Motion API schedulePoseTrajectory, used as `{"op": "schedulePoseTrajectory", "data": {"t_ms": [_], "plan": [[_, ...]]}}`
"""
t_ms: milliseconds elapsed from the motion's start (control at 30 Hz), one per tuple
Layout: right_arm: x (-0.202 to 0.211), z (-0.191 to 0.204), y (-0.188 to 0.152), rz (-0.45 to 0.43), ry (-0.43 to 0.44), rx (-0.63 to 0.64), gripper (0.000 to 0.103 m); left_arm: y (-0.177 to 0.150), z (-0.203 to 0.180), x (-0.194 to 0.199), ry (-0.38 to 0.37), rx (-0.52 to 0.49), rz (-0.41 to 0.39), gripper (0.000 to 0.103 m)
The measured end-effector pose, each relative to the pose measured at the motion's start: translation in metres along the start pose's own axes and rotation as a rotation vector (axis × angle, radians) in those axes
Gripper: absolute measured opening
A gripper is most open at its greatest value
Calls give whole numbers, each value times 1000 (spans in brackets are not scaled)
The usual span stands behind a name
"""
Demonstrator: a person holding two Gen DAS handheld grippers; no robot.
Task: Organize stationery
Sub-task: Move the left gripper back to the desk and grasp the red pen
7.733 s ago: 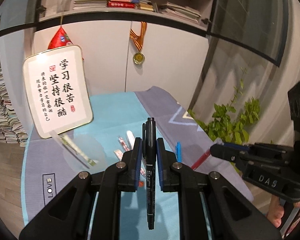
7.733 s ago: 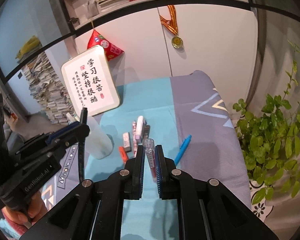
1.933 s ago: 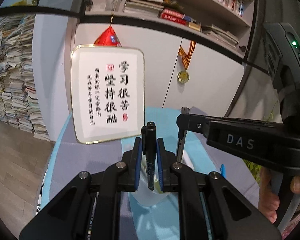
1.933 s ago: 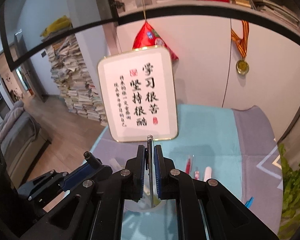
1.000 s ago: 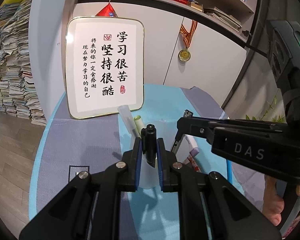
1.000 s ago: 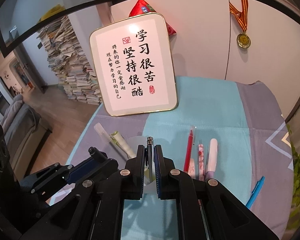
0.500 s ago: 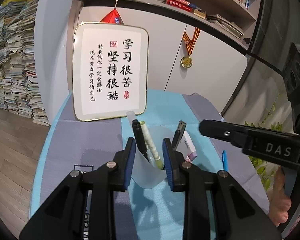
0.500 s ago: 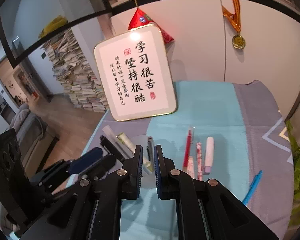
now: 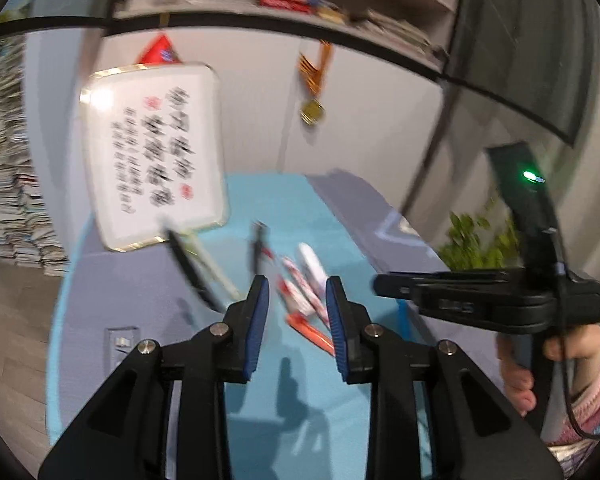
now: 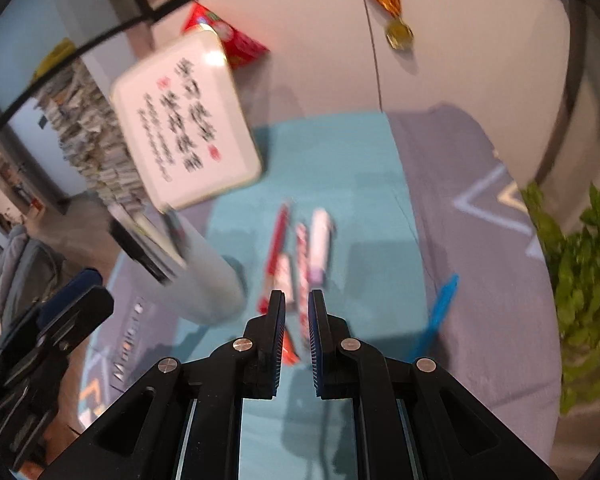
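Left wrist view: left gripper (image 9: 296, 320) parted slightly, nothing between fingers. Pens (image 9: 304, 288) loose on cloth (image 9: 284, 208) at 12 o'clock. Cup at 10 o'clock (blurred), black marker (image 9: 190, 266) already in.

Right wrist view: right gripper (image 10: 296, 332) narrow, empty. Translucent cup (image 10: 210, 280) at 10 o'clock. Red pen (image 10: 276, 248), white pen (image 10: 320, 246), blue pen (image 10: 440, 304) not yet stowed.

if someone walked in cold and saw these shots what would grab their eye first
Probably the white calligraphy plaque standing at the back of the teal table, with a gold medal hanging on the cabinet behind. Next, the pens lying in a row mid-table, and the clear cup of pens to their left.
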State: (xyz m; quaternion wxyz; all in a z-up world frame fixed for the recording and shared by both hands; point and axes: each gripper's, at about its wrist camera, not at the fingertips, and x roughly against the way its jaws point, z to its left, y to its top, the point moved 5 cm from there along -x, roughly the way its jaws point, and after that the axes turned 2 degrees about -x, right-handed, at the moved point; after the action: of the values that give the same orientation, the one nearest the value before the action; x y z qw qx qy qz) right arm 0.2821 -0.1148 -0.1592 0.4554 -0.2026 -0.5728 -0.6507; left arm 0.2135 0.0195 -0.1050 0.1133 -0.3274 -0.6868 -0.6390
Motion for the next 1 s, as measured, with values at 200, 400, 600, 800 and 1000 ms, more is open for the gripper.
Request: {"op": "schedulePoseTrajectory", "data": {"t_ms": [200,400,600,800,1000], "plan": [[-17,-26,-21,67,-4,-38,10,-23,-18,-44,0,-29,119,26],[-21,-39,-29,87,13,-42,10,-35,-11,-78,41,2,194,26],[-32,-47,-31,105,48,-50,10,-35,-13,-95,86,-13,212,26],[-42,-47,-32,125,73,-32,10,-35,-8,-107,99,-3,230,24],[-50,-43,-34,147,85,-3,10,-38,-4,-115,83,24,254,9]]}}
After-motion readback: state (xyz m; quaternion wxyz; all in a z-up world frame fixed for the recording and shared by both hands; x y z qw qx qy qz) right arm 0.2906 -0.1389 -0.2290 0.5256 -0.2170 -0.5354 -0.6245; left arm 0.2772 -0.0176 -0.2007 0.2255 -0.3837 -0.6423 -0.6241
